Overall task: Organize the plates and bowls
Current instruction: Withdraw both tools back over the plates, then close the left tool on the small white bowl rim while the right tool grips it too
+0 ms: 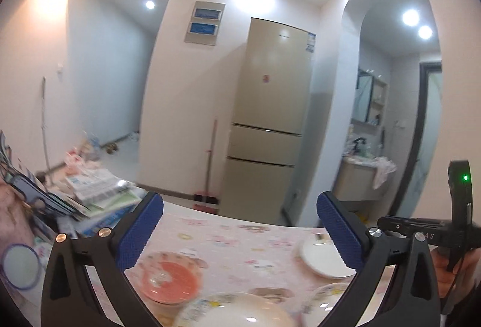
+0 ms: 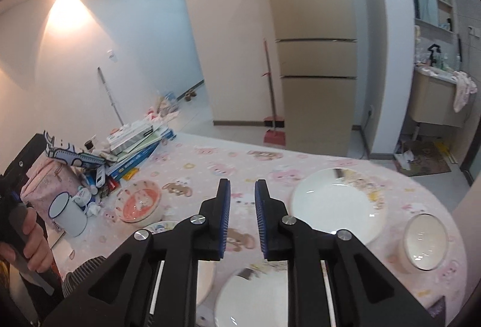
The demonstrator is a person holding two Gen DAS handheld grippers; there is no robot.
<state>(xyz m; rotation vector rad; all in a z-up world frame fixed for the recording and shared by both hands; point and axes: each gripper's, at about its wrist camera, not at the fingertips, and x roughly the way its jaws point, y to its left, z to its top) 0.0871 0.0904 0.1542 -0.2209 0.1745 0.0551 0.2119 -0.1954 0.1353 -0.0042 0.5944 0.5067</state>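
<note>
My left gripper (image 1: pixel 240 224) hangs wide open above the pink cartoon tablecloth (image 1: pixel 234 239), with nothing between its blue pads (image 1: pixel 141 233). Below it lie a pink bowl (image 1: pixel 170 277), a white plate (image 1: pixel 323 259) and a patterned plate (image 1: pixel 237 312) at the bottom edge. My right gripper (image 2: pixel 243 188) is raised over the table (image 2: pixel 210 158), its jaws a narrow gap apart and empty. Around it I see the pink bowl (image 2: pixel 139 200), a white cartoon plate (image 2: pixel 338 203), a glass bowl (image 2: pixel 425 239) and another white plate (image 2: pixel 252 297) under the fingers.
A white enamel mug (image 2: pixel 67 212), a pink pouch (image 2: pixel 45 185) and a pile of books (image 2: pixel 135 143) crowd the table's left end. A hand (image 2: pixel 33 236) grips the other tool there. Beyond the table stand a fridge (image 2: pixel 315 56) and a red broom (image 2: pixel 272 104).
</note>
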